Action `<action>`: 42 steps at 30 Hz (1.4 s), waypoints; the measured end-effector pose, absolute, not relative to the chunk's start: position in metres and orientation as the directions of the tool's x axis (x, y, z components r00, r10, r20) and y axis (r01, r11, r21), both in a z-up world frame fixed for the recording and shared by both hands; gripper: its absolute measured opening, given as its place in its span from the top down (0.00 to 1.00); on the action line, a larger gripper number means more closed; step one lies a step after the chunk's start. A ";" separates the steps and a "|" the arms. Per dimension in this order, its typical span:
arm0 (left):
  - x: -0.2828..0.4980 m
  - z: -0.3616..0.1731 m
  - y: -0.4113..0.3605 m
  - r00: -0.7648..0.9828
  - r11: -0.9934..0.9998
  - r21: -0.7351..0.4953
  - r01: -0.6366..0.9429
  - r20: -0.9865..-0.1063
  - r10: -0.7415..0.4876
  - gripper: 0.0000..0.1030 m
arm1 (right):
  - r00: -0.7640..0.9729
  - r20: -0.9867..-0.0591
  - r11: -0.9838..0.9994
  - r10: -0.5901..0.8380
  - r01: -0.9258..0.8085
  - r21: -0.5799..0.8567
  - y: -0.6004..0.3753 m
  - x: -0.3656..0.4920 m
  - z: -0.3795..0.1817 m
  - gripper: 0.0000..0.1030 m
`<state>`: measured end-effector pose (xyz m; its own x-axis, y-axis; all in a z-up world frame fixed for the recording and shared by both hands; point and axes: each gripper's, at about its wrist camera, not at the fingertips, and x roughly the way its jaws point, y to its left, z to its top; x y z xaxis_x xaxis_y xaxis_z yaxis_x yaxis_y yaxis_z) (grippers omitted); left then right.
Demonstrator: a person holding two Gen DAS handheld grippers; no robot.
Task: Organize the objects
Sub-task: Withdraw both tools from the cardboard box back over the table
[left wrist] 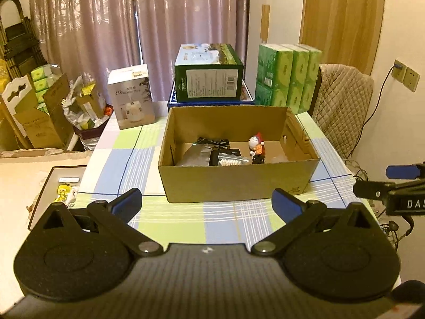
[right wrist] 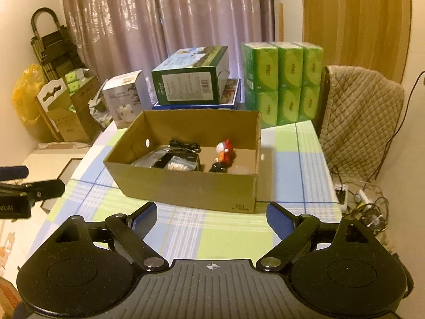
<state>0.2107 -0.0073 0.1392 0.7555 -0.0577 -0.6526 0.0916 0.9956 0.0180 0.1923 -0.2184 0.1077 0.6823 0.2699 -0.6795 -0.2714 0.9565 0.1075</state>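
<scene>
An open cardboard box (left wrist: 233,183) (right wrist: 186,186) stands on the checked tablecloth (left wrist: 212,220) (right wrist: 212,228). Inside lie a black cable (left wrist: 212,142) (right wrist: 183,145), a silver pouch (left wrist: 195,156), a bag of cotton swabs (left wrist: 233,161) (right wrist: 180,165) and a small red and blue figurine (left wrist: 257,145) (right wrist: 224,152). My left gripper (left wrist: 207,202) hangs open just short of the box's near wall, nothing between its fingers. My right gripper (right wrist: 211,215) is open too, near the box's front right corner. Each gripper shows at the edge of the other's view.
Behind the box stand a white appliance carton (left wrist: 131,97) (right wrist: 123,98), a green carton on a blue one (left wrist: 208,75) (right wrist: 191,79) and green tissue packs (left wrist: 287,75) (right wrist: 283,82). A quilted chair (left wrist: 342,101) (right wrist: 361,111) is at the right. A shallow tray (left wrist: 57,186) lies left.
</scene>
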 end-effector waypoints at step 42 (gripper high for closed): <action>0.118 0.106 -0.020 0.720 0.998 -0.034 0.049 -0.691 -0.058 0.01 | 0.661 -0.689 0.949 0.297 -0.283 0.137 -0.220 0.094 0.090 0.16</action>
<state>0.1178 -0.0197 0.1055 0.7202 -0.0585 -0.6913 0.0487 0.9982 -0.0337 0.0942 -0.2198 0.0895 0.6615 0.2966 -0.6888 -0.2826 0.9493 0.1374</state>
